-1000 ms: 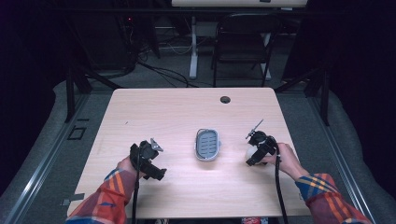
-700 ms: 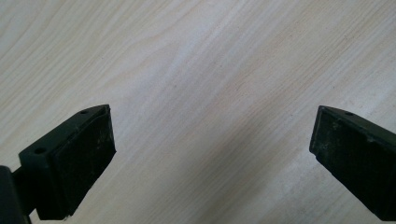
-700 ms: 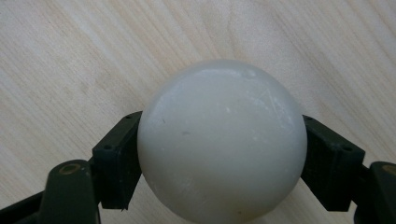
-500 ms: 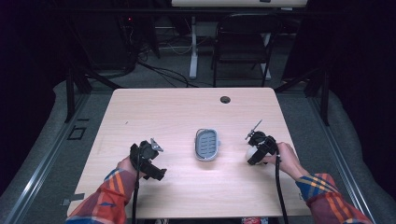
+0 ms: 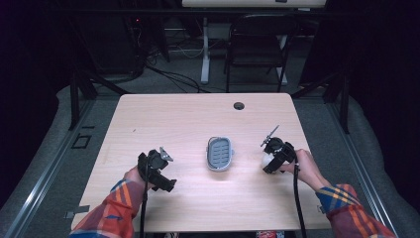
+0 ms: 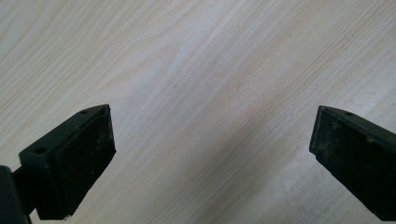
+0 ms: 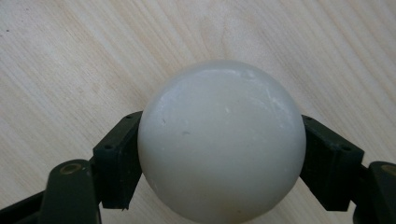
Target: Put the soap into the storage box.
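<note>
A pale wooden table [image 5: 198,119] is seen from above, with a dark round hole [image 5: 239,105] near its far edge, at about one o'clock from the centre. A grey oval tray [image 5: 219,153] is set near the middle of the table, long axis running from six to twelve o'clock, and it is flanked by the two grippers. At nine o'clock from the tray, well apart from it, the left gripper [image 5: 157,171] is held over bare wood by a hand in a plaid sleeve [image 5: 111,210]; in the left gripper view its jaws are spread wide, and nothing but wood grain is seen between its pads [image 6: 84,161]. At three o'clock from the tray, the right gripper [image 5: 272,157] is held low over the table. A white ball [image 7: 222,140] is clamped between its pads [image 7: 119,161], which are pressed against the ball's two sides; the jaws have just been closing on it. In the high view the ball [image 5: 267,158] is seen at the table surface, near the right edge, but whether it rests on the wood cannot be told.
</note>
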Action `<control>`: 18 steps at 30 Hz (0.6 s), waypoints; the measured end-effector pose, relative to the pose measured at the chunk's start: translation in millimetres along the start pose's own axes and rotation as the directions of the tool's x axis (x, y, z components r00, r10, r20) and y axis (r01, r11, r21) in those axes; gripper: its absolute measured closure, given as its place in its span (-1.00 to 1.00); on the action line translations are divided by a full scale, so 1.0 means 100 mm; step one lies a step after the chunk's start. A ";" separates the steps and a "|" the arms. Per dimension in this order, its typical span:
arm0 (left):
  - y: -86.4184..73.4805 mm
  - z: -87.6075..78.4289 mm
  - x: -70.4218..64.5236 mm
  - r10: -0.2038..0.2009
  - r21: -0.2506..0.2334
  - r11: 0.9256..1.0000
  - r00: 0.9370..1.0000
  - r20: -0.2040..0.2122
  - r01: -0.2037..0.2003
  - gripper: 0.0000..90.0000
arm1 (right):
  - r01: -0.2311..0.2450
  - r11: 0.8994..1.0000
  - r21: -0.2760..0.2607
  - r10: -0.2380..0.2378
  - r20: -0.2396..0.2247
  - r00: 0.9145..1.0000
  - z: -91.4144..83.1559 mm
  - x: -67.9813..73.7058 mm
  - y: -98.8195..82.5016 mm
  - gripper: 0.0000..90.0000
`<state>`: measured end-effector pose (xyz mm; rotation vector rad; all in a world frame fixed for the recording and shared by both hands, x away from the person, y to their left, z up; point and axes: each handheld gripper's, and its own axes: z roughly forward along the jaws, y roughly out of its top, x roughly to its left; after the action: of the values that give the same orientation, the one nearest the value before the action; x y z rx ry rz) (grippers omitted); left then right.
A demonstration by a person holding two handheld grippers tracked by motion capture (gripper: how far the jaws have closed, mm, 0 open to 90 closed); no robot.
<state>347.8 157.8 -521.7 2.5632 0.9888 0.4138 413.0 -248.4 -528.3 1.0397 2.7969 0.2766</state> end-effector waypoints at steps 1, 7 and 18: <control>0.00 0.00 0.00 0.000 0.000 1.000 1.000 0.000 0.000 -1.00 | 0.000 1.000 0.000 0.000 0.000 1.000 0.00 0.00 0.00 -0.47; 0.00 0.00 0.00 0.001 0.003 1.000 1.000 -0.002 -0.001 -1.00 | 0.015 1.000 -0.016 -0.015 0.003 1.000 -0.06 0.03 0.02 -0.47; 0.00 0.00 0.00 0.001 0.004 1.000 1.000 -0.005 -0.001 -1.00 | 0.047 0.999 -0.016 -0.046 0.012 0.999 -0.14 0.08 0.09 -0.47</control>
<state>347.7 157.4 -522.0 2.5674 0.9906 0.4197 409.5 -238.1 -512.8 0.9680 2.7989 0.2869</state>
